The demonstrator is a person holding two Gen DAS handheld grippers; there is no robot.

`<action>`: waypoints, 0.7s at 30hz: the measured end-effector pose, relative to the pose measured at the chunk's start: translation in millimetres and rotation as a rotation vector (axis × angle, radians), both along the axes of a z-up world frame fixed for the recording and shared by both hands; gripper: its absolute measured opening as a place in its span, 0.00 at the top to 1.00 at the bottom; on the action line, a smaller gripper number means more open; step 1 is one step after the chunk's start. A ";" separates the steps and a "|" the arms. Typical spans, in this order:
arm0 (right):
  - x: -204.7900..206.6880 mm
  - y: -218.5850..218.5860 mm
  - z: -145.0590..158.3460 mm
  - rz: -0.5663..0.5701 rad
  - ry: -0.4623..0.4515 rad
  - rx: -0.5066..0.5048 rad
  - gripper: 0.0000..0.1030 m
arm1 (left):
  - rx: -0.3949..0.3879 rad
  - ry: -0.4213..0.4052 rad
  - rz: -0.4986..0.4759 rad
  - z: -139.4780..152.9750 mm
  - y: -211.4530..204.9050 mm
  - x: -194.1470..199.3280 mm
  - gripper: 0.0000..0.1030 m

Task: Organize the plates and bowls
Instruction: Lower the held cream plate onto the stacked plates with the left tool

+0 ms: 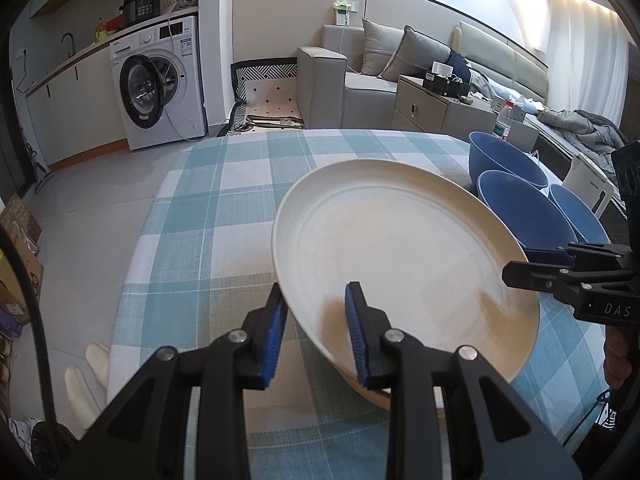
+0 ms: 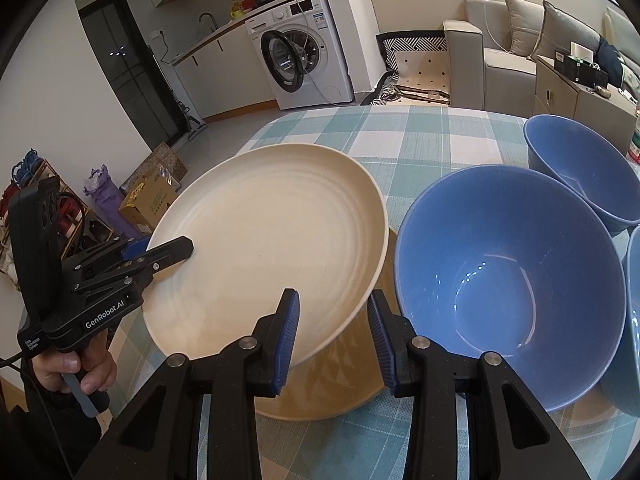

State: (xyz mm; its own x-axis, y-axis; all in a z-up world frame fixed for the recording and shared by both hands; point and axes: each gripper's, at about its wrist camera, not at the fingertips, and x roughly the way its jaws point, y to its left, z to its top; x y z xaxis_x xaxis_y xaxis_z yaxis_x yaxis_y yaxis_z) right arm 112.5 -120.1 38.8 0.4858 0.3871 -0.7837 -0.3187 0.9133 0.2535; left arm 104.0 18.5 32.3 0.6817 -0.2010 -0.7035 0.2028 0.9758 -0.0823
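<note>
- The cream plate (image 1: 400, 240) is round, so it has no long axis; its face looks up and it sits tilted, with the left side lifted off the bench (image 1: 220, 200)
- It hangs over the near middle of the bench, left of the bowls and directly above a second plate
- Plates, counted: two. The cream one is on top, and the tan-looking lower plate (image 2: 320, 400) lies flat under it, with only its near edge showing
- Bowls, counted: three, all blue and all upright with mouths up. The nearest bowl (image 2: 508, 280) stands just right of the plates, a second bowl (image 2: 580, 160) is farther off, and the third bowl (image 2: 634, 320) is cut off at the right edge
- The cream plate is matte and lightly speckled, with faint concentric rings in its well and a shallow raised rim; it is empty
- Your left gripper (image 1: 315, 292) is clamped on the plate's near-left rim, one blue pad on top and the other beneath
- Your right gripper (image 2: 333, 296) has its jaws narrow and straddling the plate's near-right rim; you cannot tell from either view whether the pads press on it
- The bench wears a teal and white checked cloth, and the bowls rest on it along the right side
</note>
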 end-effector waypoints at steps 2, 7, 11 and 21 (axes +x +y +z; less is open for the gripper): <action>-3.0 0.7 -0.4 0.003 -0.003 -0.004 0.64 | 0.009 -0.005 -0.004 -0.2 0.1 -1.7 0.74; -9.3 3.5 -3.1 0.008 -0.006 -0.016 0.64 | 0.010 -0.003 -0.008 -2.3 1.2 -5.1 0.74; -12.8 3.8 -7.9 0.006 0.001 -0.017 0.64 | 0.009 -0.001 -0.009 -3.8 0.5 -7.0 0.74; -22.9 -1.6 -16.3 -0.023 -0.007 -0.043 0.62 | 0.018 0.009 -0.039 -13.6 -10.4 -9.1 0.73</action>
State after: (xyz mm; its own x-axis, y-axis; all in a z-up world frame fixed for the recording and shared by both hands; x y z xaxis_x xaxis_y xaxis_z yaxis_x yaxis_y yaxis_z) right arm 89.6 -121.7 22.5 0.4998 0.3420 -0.7958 -0.2997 0.9303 0.2116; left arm 95.0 8.1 18.7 0.6668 -0.2151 -0.7135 0.2404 0.9683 -0.0673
